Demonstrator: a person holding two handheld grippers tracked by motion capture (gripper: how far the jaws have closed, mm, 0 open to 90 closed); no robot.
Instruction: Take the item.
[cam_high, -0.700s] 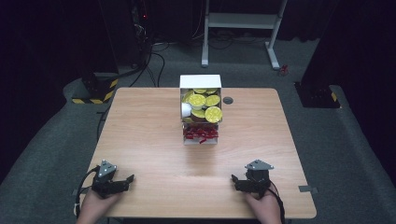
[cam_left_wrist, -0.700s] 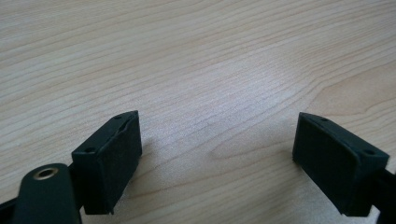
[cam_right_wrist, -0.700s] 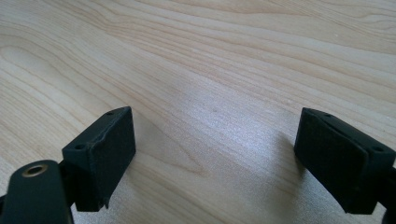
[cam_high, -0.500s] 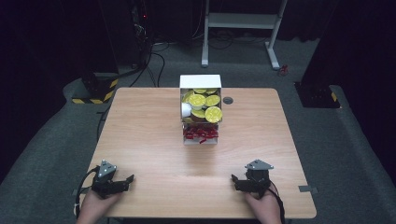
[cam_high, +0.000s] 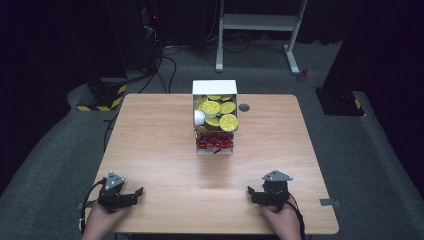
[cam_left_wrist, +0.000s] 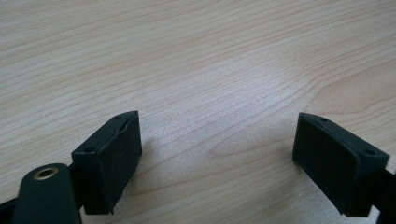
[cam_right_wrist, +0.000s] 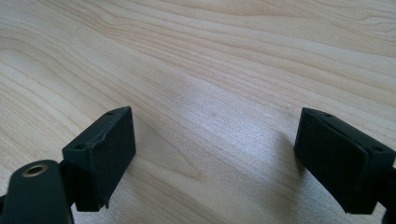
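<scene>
Surface: wooden table (cam_high: 165, 150) in a dark room.
Change: none; both grippers rest at the near edge as before, so work seems unstarted.
Left gripper (cam_high: 137, 192): jaws spread, empty.
Box (cam_high: 215, 117): white, mid-table toward the far edge, well apart from both grippers, holding yellow-lidded cups (cam_high: 228, 122); red items (cam_high: 215, 144), perhaps wrappers, in front.
Right gripper (cam_high: 249, 191): jaws spread, empty.

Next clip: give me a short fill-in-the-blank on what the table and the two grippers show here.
1. The lids of the cups in the white box are ____.
2. The left gripper has its jaws ____, with bare wood between them.
3. The right gripper holds ____.
4. The box stands toward the table's ____ edge, seen from the person.

Missing words: yellow; open; nothing; far
</scene>
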